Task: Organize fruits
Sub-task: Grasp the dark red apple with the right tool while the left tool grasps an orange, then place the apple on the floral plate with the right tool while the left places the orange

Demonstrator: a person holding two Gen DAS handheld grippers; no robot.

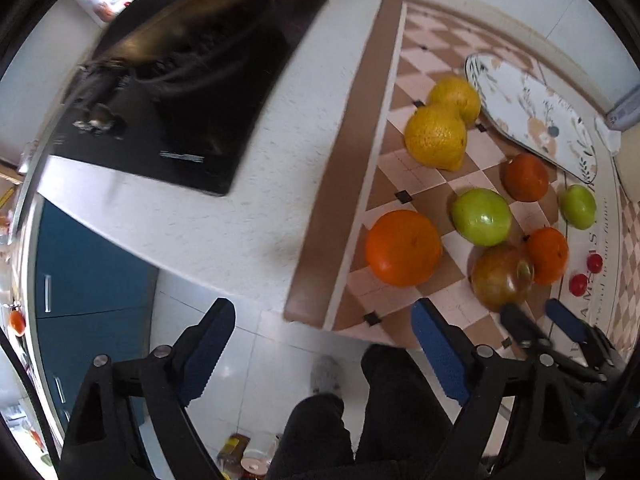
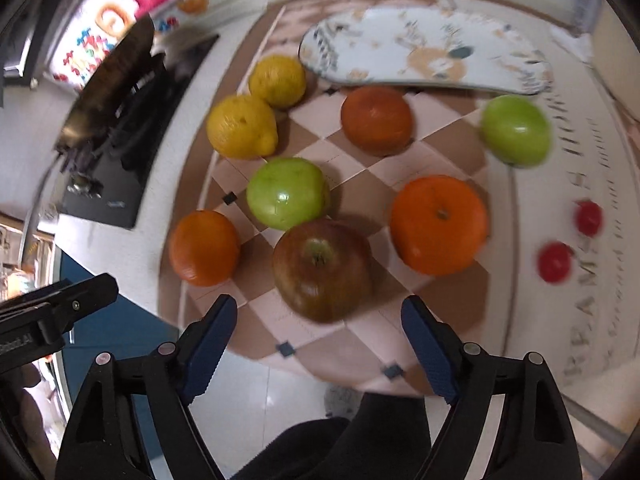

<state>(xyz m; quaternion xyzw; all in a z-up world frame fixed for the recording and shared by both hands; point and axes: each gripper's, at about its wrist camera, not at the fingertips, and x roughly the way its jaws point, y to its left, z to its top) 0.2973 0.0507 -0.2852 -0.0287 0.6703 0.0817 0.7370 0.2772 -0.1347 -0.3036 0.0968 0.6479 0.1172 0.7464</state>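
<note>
Both claws hang above the near edge of a white surface (image 1: 224,216) covered on its right part by a checkered mat (image 2: 360,168) on which the fruit lies. The left claw (image 1: 324,344) stands wide with nothing between its blue pads (image 1: 208,356); it sits over the near edge of the surface, left of the fruit, with the floor and a person's dark trouser legs below it. The right claw (image 2: 320,340) also stands wide and holds nothing; a red-brown apple (image 2: 322,270) lies just beyond its fingertips, not touched by the pads. Just beyond that apple, and touching or nearly touching it, is a green apple (image 2: 286,194). An orange (image 2: 204,248) lies to the left of the red-brown apple and a larger-looking orange (image 2: 438,224) to its right. Farther back are two lemons (image 2: 242,126) side by side on the left, a darker orange (image 2: 376,118) in the middle and a second green apple (image 2: 516,130) on the right. A patterned oval plate (image 2: 400,48) lies at the far edge of the mat, behind the fruit. Two small red fruits (image 2: 554,262) lie well to the right. A black stovetop (image 1: 192,120) is set into the surface on the far left.
</note>
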